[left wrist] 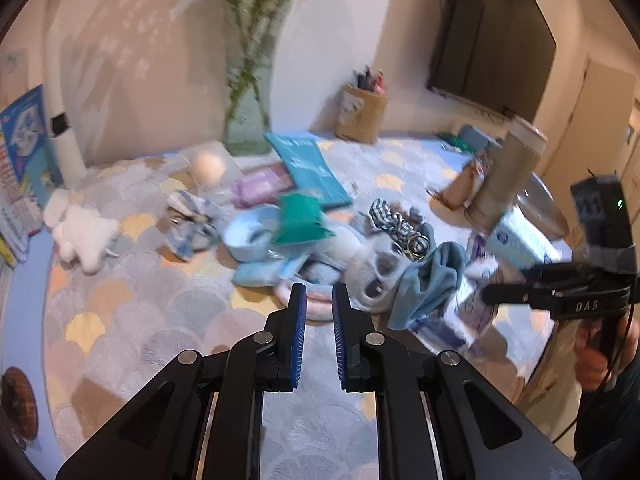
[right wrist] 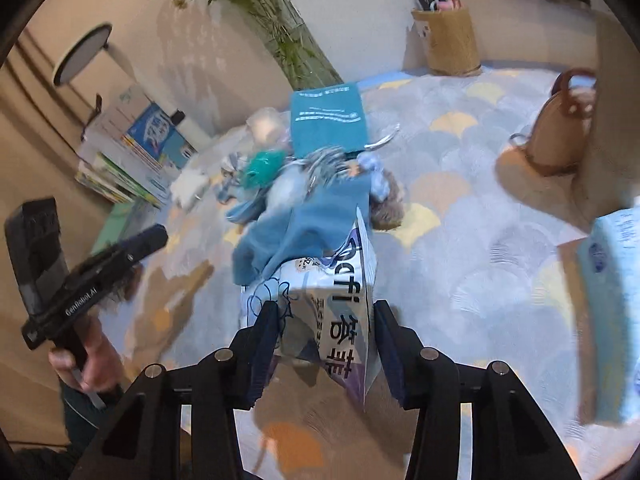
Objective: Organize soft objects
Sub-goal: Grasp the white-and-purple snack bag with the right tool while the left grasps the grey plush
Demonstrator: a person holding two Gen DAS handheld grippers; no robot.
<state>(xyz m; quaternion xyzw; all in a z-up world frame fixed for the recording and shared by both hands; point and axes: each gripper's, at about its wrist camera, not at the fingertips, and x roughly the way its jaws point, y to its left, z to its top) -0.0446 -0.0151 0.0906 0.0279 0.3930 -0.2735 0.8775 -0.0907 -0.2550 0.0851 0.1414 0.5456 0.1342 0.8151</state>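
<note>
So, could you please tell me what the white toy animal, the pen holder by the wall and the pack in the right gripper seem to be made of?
White toy animal: fluffy plush fabric, going by its fuzzy, matte outline.
Pen holder: brown, matte, perhaps kraft paper or card; blur leaves it open.
Pack in the right gripper: thin printed plastic film, slightly glossy, creasing under the grip.

The left claw (left wrist: 319,300) is made of black plastic, with two fingers that carry ribbed blue pads (left wrist: 299,336) on their inner faces. Round silver screws (left wrist: 263,336) sit on the joints of its black linkage arms. The right claw (right wrist: 325,322) has the same black build, silver screws and dark blue pads. Its side bears white letters, and a black box with a small green light (left wrist: 619,202) sits on it. A thin black cable hangs beside a dark sleeve (left wrist: 612,412).
</note>
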